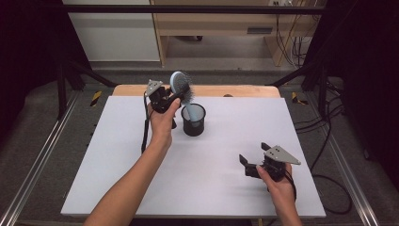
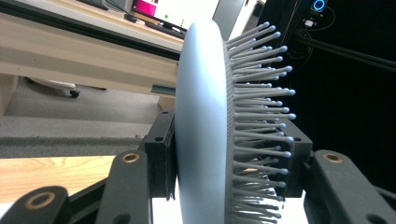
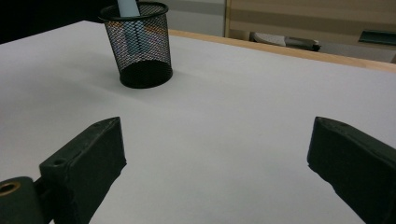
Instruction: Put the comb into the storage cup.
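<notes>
I keep the left gripper (image 1: 175, 96) clamped on the hairbrush (image 1: 180, 86) head (handle seated in the mesh cup (image 1: 193, 119)); the right gripper (image 1: 252, 159) idles open.

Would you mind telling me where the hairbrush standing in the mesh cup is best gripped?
Grip the hairbrush by its oval head, coming in from the side. Its handle sits down inside the mesh cup, so the head is the part exposed. The left gripper is shut on it, one jaw on the smooth back, one among the bristles.
</notes>
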The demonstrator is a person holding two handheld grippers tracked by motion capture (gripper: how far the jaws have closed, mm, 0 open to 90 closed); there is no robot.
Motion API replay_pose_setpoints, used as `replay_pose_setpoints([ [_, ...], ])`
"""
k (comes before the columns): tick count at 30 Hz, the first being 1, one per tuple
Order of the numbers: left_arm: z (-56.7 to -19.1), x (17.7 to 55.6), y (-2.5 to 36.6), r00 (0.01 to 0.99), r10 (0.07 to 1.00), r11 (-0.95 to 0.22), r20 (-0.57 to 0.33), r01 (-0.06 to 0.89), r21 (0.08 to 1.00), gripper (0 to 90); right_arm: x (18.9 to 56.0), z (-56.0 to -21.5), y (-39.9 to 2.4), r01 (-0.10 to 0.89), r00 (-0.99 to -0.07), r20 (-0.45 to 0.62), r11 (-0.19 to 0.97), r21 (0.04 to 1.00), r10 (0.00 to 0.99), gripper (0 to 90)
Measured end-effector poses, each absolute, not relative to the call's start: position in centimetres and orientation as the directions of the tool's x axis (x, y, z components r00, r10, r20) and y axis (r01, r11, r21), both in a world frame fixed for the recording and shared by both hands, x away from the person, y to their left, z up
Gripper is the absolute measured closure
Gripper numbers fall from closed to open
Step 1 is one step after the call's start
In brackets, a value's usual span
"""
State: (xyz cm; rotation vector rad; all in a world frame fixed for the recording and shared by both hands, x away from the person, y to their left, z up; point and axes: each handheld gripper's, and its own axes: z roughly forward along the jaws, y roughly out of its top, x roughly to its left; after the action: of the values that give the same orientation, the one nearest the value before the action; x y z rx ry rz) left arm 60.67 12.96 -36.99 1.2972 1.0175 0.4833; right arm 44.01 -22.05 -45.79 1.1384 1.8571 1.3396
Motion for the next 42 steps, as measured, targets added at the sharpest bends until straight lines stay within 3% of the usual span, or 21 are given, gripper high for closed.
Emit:
replay_pose_setpoints([
  [19,-37.5,60.7,12.3,0.509,0.802,0.225,-0.313,0.229,0.947,50.8,43.9,-45.7,-22.2,0.303,-0.47,0.028,0.132,0.944,0.882,4.2],
  [42,-38.9,61.1,12.8,0.482,0.789,0.285,-0.38,0.26,0.922,50.7,43.8,-45.7,-22.1,0.301,-0.473,0.025,0.135,0.944,0.881,4.1],
])
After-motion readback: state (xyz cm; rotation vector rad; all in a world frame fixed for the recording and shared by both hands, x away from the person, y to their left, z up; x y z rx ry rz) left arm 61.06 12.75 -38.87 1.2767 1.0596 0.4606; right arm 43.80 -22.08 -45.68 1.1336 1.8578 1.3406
